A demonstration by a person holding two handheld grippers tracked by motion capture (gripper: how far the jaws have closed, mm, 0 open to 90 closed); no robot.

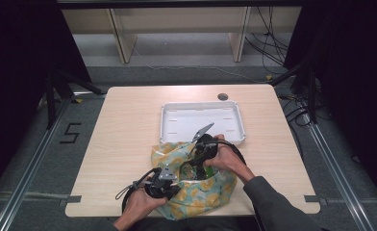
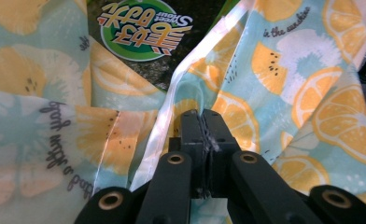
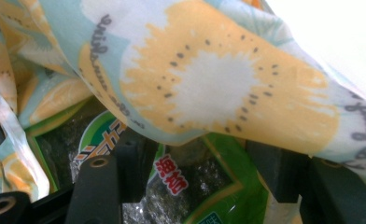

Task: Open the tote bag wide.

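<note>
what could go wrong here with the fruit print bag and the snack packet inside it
The left tool is shut on the rim of the fruit-print cloth bag; that thin fold could slip free and let the mouth sag. The right tool, jaws open, straddles the green snack packet under a loose flap, so it may pinch cloth along with the packet. The white plastic tray sits close behind and could get knocked.

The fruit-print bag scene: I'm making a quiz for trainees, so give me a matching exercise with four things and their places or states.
Things:
1. fruit-print bag
2. white tray
3. green snack packet
4. left gripper

Places or states:
A. inside the bag's opening
B. jaws pinched shut on a fold of cloth
C. lying at the table's near edge
D. sitting beyond the bag, nothing in it

Pairs: 1-C, 2-D, 3-A, 4-B
</note>
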